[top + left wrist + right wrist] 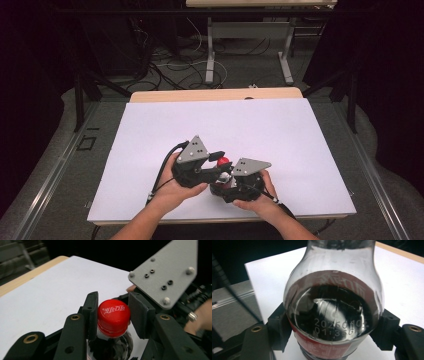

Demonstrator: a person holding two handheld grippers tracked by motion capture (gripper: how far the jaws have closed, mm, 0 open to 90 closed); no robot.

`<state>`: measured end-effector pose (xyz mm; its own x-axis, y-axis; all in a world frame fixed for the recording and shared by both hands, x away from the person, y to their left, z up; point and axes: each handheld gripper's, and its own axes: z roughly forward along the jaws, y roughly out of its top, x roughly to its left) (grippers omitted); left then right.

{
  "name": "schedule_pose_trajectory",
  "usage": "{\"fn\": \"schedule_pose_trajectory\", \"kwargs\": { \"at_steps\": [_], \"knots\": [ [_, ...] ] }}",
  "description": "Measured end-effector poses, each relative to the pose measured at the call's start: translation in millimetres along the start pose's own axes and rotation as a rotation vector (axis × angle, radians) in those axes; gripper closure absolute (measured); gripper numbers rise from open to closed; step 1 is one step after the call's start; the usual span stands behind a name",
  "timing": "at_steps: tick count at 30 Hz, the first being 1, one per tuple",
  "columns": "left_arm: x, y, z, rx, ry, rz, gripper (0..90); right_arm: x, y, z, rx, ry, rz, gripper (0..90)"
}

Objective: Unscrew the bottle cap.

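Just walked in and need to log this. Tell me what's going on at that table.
A person is working a cola bottle with two hand-held grippers over a white table. The right gripper is clamped on the bottle's body, its jaws pressed to either side. The left gripper has its jaws shut on the red cap. The cap is on the bottle; it looks set up for unscrewing.

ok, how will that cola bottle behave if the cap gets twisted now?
The bottle looks smooth and rounded, so it may slip in the right gripper. Dark liquid fills it partway, so it's probably fairly heavy and may slosh. The ribbed red cap should give the left gripper decent purchase.
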<state>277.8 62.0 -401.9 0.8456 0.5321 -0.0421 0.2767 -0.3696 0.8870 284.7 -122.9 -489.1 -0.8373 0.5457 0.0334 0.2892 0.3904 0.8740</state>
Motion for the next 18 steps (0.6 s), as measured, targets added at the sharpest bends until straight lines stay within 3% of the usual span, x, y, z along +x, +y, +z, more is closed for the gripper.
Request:
{"fn": "schedule_pose_trajectory", "kwargs": {
  "at_steps": [2, 4, 6, 8, 13, 18],
  "knots": [
    [-8.4, -1.7, 3.7, -0.027, 0.066, -0.02, 61.6, -0.8, -0.5, -0.1, -0.001, -0.024, 0.005, 29.4],
    [-13.3, -1.3, 6.7, -0.023, 0.105, -0.031, 61.6, -1.8, -0.5, -0.8, 0.013, -0.031, 0.022, 29.4],
    [-14.5, -0.2, 8.9, -0.016, 0.124, -0.062, 61.6, -2.7, -1.8, -0.1, 0.009, -0.043, 0.025, 29.4],
    [-14.4, 0.7, 10.5, -0.015, 0.128, -0.068, 61.6, -3.8, -1.7, -0.4, 0.019, -0.039, 0.039, 29.4],
    [-10.3, 1.1, 8.9, -0.021, 0.1, -0.077, 59.6, -5.7, -1.7, -1.1, 0.004, -0.046, 0.019, 29.4],
    [1.3, 1.0, 2.2, -0.021, 0.027, -0.067, 46.8, -4.7, -1.2, -1.4, -0.002, -0.022, 0.018, 29.4]
  ]
}}
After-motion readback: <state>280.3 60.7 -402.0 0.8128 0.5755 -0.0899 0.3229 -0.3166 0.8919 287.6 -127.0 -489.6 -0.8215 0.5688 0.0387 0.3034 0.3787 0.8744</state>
